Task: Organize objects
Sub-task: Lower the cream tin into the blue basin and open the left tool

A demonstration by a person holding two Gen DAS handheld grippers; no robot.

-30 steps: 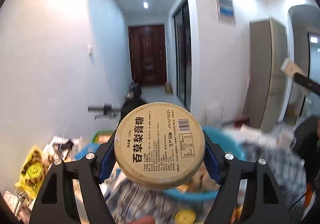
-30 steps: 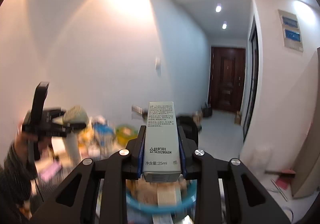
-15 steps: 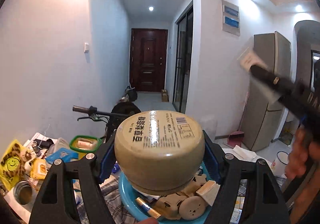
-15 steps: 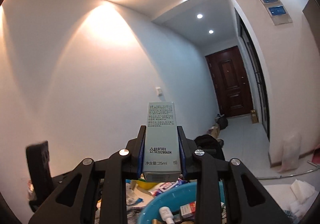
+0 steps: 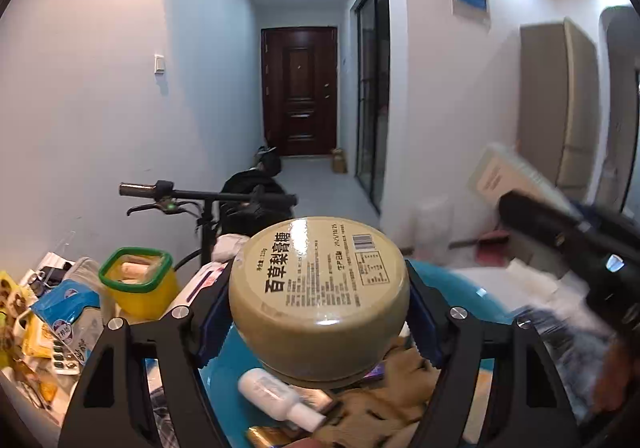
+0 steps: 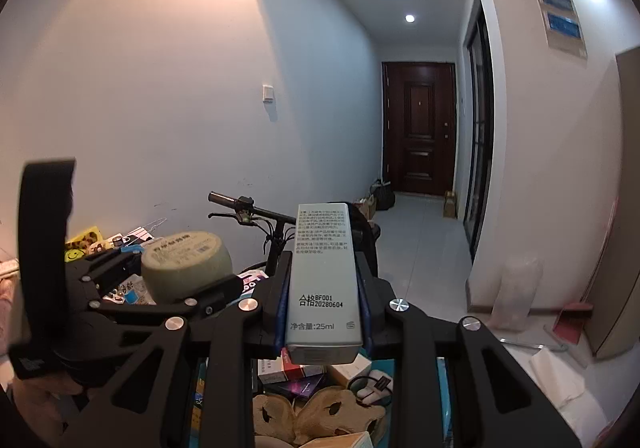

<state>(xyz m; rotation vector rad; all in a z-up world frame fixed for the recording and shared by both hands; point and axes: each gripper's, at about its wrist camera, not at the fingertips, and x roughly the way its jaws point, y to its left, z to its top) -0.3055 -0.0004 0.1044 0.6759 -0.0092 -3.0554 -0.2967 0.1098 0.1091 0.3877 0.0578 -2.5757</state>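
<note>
My left gripper [image 5: 318,312] is shut on a round beige candy tin [image 5: 320,288] with Chinese print, held above a blue basin [image 5: 460,288] full of small items. The tin and left gripper also show in the right wrist view [image 6: 186,268]. My right gripper [image 6: 322,308] is shut on a tall pale-green 25 ml carton [image 6: 324,284], held above the same basin. That carton and the right gripper appear blurred at the right of the left wrist view [image 5: 508,179].
The basin holds a white bottle [image 5: 280,396], tan wooden shapes [image 6: 320,416] and small boxes [image 6: 292,368]. A yellow tub with a green rim [image 5: 138,280], snack packets [image 5: 60,312] and a scooter handlebar [image 5: 208,195] stand left and behind. A corridor leads to a dark door [image 5: 300,91].
Both grippers have tilted down and come lower over the basin, still holding their items. The right gripper with its carton has dropped lower at the right of the left wrist view.
</note>
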